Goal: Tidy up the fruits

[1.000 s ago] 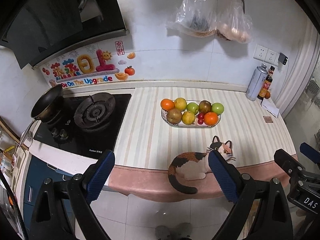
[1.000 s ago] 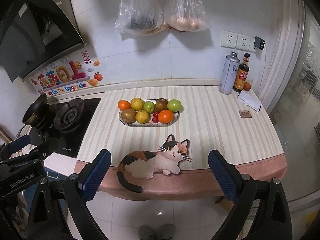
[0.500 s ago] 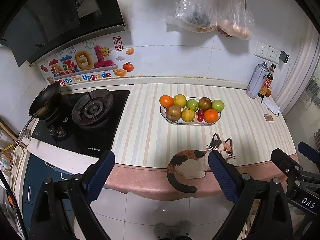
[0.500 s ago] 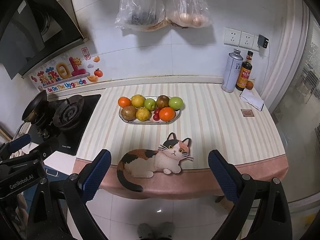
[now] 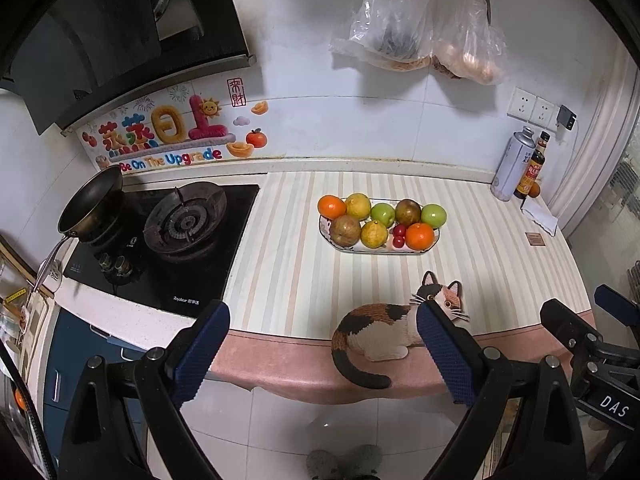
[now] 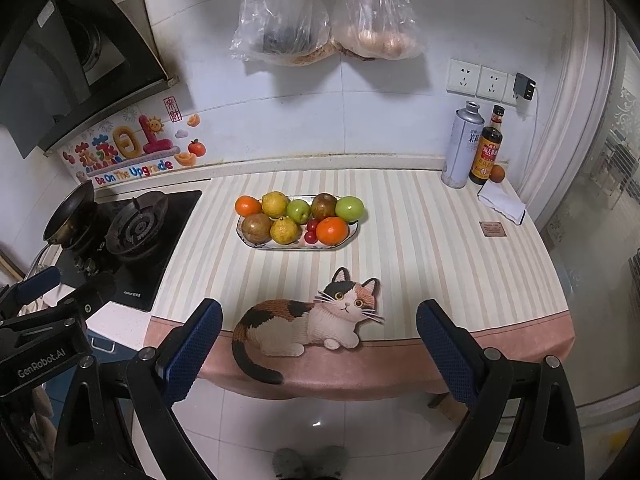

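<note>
Both grippers hung back off the counter's (image 6: 420, 240) edge, empty. The left gripper (image 5: 320, 344) had its jaws spread wide; the right gripper (image 6: 318, 344) likewise. The fruits (image 6: 298, 218) sat piled on an oval plate (image 6: 256, 243) mid-counter, beyond the cat mat (image 6: 308, 322), right of the stove (image 5: 168, 240).
</note>
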Demonstrator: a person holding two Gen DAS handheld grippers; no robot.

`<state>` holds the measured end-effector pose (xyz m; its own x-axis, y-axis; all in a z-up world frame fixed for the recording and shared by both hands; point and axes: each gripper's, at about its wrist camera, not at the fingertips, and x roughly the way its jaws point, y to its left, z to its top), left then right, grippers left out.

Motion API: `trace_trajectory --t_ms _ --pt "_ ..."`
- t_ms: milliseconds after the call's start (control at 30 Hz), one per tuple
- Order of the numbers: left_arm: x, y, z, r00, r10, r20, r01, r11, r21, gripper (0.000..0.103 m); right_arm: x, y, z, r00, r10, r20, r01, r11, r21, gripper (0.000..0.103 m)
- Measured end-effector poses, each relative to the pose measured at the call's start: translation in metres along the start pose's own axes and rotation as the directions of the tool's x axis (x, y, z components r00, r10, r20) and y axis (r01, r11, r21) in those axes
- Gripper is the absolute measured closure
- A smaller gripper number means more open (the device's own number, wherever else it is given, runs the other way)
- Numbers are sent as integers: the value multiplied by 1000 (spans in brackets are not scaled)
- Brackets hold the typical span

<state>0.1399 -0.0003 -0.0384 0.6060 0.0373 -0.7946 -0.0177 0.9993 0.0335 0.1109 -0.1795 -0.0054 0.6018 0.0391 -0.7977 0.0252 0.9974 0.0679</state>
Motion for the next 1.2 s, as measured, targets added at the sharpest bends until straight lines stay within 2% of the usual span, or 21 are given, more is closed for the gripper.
trace_trajectory --t_ms 1200 --pt "-13 -14 1 1000 6 22 -6 1000 0 7 -11 -11 6 1000 1 22 0 1000 -11 3"
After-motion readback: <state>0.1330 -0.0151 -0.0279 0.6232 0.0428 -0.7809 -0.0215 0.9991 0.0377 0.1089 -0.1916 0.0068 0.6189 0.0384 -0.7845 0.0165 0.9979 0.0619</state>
